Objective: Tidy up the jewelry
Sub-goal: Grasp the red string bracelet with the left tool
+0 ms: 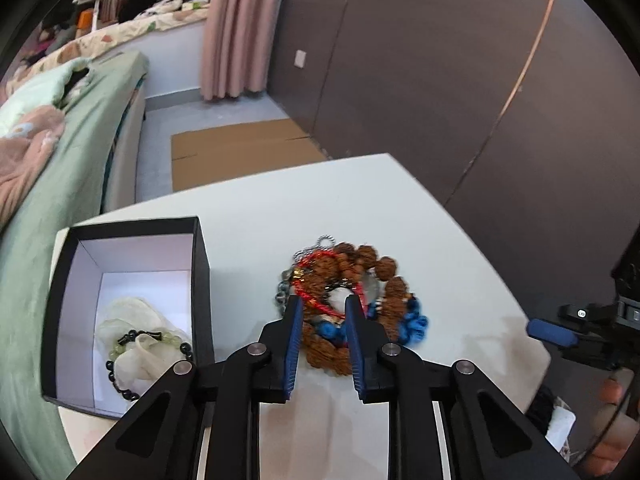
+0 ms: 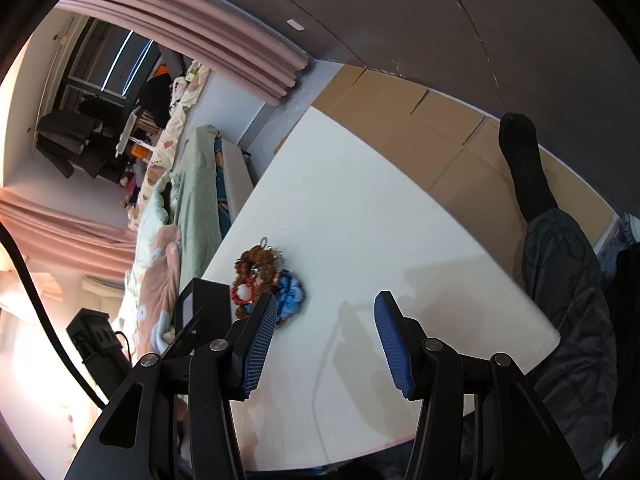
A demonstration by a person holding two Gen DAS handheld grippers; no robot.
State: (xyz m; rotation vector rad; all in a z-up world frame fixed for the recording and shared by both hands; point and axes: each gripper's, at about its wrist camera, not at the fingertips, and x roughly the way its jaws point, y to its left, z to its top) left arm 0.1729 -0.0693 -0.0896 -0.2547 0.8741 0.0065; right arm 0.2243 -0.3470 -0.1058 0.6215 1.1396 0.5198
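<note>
A pile of jewelry [image 1: 348,300] lies on the white table [image 1: 440,240]: a brown seed-bead bracelet, a red cord bracelet, a silver chain and blue beads. My left gripper [image 1: 322,308] is open, its blue pads astride the near side of the pile. The open black box [image 1: 120,308] stands to its left; a green and black bead bracelet [image 1: 132,344] lies in it on pale cloth. My right gripper [image 2: 326,304] is open and empty over bare table, right of the pile [image 2: 264,280] and box [image 2: 204,304]. The right gripper's tip also shows at the left wrist view's right edge [image 1: 552,332].
A bed with green and pink bedding [image 1: 60,152] runs along the table's left side. Flattened cardboard [image 1: 240,152] lies on the floor beyond the table. A person's leg in a black sock [image 2: 528,168] rests by the table's right edge. A dark wall stands behind.
</note>
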